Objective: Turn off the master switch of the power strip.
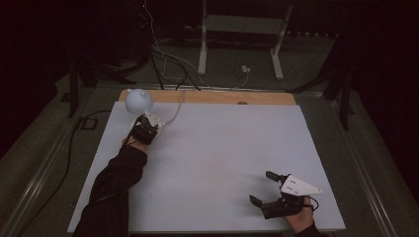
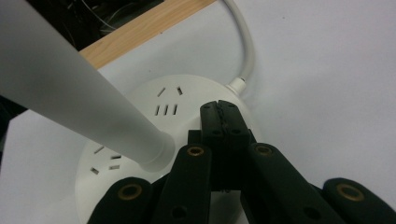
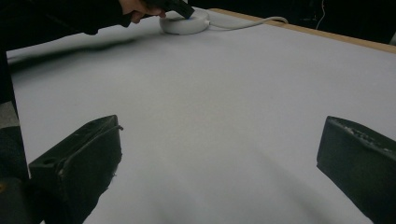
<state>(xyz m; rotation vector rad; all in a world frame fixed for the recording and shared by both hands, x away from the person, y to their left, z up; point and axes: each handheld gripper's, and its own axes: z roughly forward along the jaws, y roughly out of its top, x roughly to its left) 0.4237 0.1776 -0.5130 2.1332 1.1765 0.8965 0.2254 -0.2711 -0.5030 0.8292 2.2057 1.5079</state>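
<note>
right tongs (image 1: 261,188) agape near front edge | lamp base (image 2: 187,100) at far edge

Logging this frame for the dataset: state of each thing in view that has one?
Left tongs: shut, tips over the lamp base, nothing between them.
Right tongs: open, holding nothing, low over the table.
Lamp base: flat on the table, sockets unoccupied.
Lamp stem: leaning, fixed into the base.
Lamp cord: attached to the base, runs off the far edge.
</note>
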